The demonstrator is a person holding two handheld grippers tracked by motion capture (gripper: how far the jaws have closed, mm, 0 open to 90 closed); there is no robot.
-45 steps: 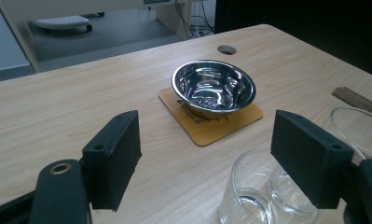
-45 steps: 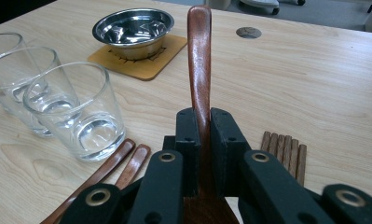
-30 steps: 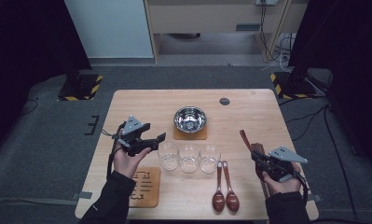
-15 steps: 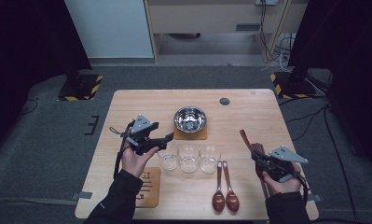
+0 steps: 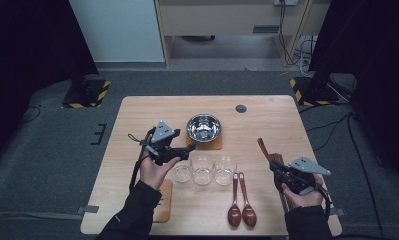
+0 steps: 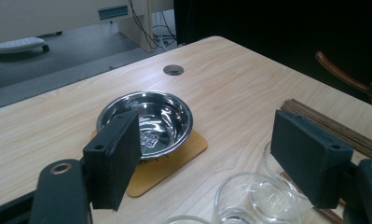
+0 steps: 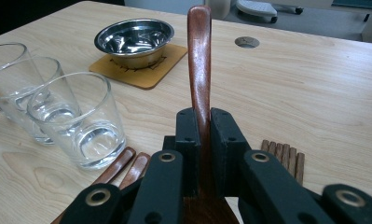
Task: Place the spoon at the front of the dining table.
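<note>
My left gripper (image 5: 183, 151) hovers open above the left end of a row of three clear glasses (image 5: 203, 169), jaws pointing towards the steel bowl (image 5: 204, 126). In the left gripper view the jaws (image 6: 207, 128) stand wide with nothing between them, the bowl (image 6: 146, 119) beyond and a glass (image 6: 253, 200) below. My right gripper (image 5: 277, 167) sits at the table's right side, shut on the handle of a dark wooden spoon (image 5: 262, 146). In the right gripper view the pads (image 7: 201, 126) pinch that handle (image 7: 200, 60), which points up and away.
The bowl rests on a wooden coaster (image 5: 214, 145). Two more wooden spoons (image 5: 241, 207) lie near the front edge. A dark slatted mat (image 7: 281, 156) lies under the right gripper. Another coaster (image 5: 163, 200) is at front left. A round grommet (image 5: 241, 108) marks the far side.
The left gripper has moved to the right, towards the glasses and the bowl, still open. The right gripper and its spoon have stayed put.
</note>
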